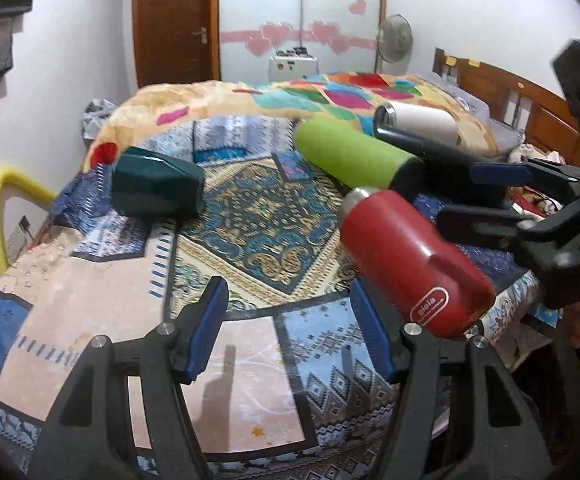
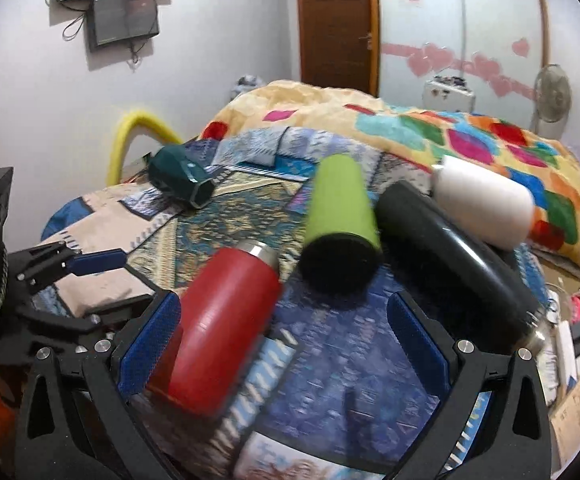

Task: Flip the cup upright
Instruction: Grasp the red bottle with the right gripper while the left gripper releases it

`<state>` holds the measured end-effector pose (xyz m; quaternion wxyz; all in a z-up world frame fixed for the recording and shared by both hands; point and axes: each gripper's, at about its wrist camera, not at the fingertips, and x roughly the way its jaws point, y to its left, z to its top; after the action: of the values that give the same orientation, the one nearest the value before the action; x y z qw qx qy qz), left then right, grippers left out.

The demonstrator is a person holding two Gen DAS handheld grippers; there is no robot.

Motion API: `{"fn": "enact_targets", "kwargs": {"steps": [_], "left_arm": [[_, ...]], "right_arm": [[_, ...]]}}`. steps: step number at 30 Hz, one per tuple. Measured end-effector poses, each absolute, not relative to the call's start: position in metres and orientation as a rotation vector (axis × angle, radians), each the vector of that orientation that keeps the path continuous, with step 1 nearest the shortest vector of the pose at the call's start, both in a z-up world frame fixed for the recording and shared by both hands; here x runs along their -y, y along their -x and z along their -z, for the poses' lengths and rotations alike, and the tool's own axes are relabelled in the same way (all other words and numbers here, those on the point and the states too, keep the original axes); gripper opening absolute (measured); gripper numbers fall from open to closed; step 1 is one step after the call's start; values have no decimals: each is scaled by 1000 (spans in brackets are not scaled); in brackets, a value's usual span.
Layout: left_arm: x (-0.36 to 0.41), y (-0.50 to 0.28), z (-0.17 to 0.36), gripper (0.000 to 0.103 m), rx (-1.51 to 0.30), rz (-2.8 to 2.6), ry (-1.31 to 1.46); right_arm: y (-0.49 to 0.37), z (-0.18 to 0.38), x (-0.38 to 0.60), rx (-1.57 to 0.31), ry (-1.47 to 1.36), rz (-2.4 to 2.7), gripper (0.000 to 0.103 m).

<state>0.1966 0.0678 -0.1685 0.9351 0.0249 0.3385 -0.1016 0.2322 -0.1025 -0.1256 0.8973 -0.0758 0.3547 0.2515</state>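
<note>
Approach step, by judgement: nothing is being gripped yet. The red cup (image 2: 226,328) is lying on its side on the patterned bedspread (image 1: 250,216), beside the green cup (image 2: 339,212). The right gripper (image 2: 284,344) is being held wide open, its left pad (image 2: 152,344) just beside or touching the red body; which cannot be told. The left gripper (image 1: 290,328) is being held open, empty. Next, closure across the body seems needed, then rotation upright.

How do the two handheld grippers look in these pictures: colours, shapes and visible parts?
The left gripper and the right gripper look alike: angular matte black plastic frames with triangular cut-outs, silver round pivot pins at the joints, and two flat fingers faced with ribbed blue pads. No cables, printed markings or sleeves are visible on either.
</note>
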Motion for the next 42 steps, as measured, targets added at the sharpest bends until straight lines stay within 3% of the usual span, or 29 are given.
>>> {"fn": "enact_targets", "kwargs": {"steps": [3, 6, 20, 25, 35, 42], "left_arm": [[-74, -194, 167, 64, -676, 188, -49], [-83, -193, 168, 64, -671, 169, -31], [-104, -185, 169, 63, -643, 145, -3], [-101, -183, 166, 64, -632, 153, 4], [-90, -182, 153, 64, -625, 163, 16], [-84, -177, 135, 70, -582, 158, 9]], "right_arm": [[-242, 132, 85, -787, 189, -546, 102], [-254, 142, 68, -881, 209, -581, 85], [-262, 158, 36, -1022, 296, -637, 74], [-261, 164, 43, -1058, 347, -669, 59], [-242, 147, 67, -959, 250, -681, 59], [-227, 119, 83, -826, 163, -683, 59]]}}
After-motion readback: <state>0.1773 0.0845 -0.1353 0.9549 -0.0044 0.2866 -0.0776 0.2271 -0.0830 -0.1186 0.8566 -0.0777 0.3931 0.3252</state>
